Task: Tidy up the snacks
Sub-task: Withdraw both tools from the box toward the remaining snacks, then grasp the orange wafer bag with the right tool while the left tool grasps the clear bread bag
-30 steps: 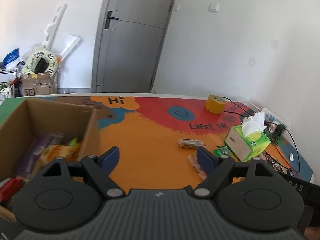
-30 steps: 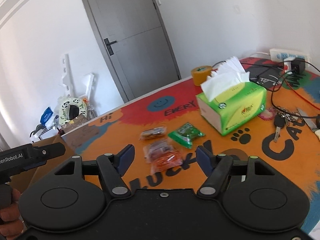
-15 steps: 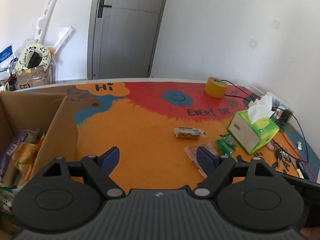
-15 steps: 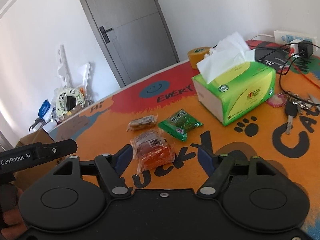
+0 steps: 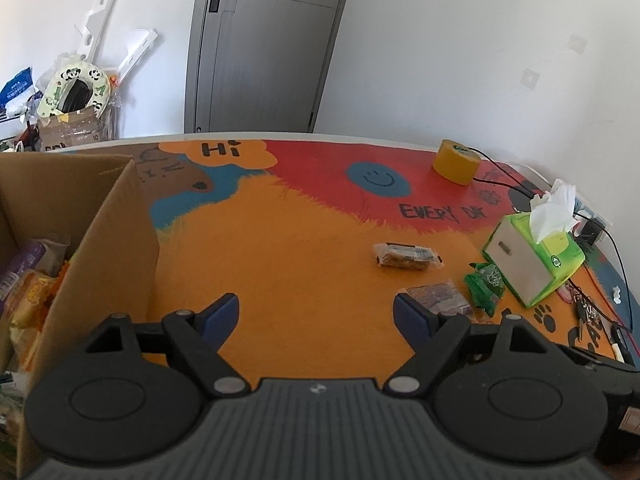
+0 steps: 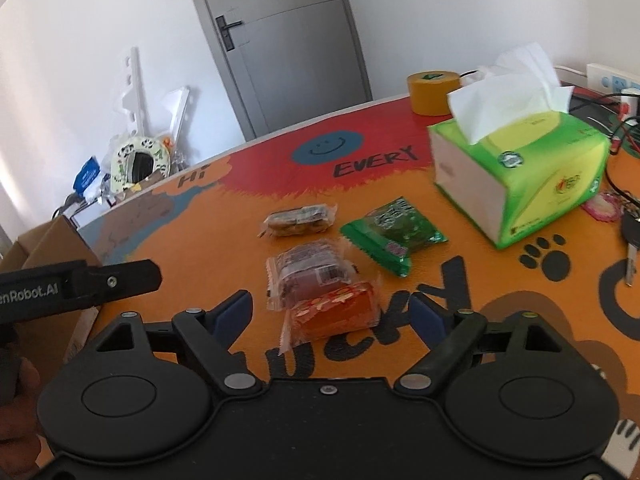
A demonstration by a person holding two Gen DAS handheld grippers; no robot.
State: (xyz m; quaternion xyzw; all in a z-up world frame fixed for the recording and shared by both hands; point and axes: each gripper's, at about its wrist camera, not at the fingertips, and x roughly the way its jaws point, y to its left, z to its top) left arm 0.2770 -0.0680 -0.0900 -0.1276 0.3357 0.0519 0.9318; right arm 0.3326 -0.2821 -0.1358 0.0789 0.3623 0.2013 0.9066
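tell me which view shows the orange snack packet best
The right wrist view: the orange snack packet lies whole and close, just ahead of the open right tool. The left wrist view shows none of it clearly.

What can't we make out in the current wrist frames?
- Contents of the brown cardboard box: left wrist view, cut by the frame's left edge and hidden behind its near wall.
- Orange snack packet: left wrist view, hidden behind the open left gripper.
- Print on the green snack packet: right wrist view, blurred and too small.
- Keys: right wrist view, cut by the frame's right edge.
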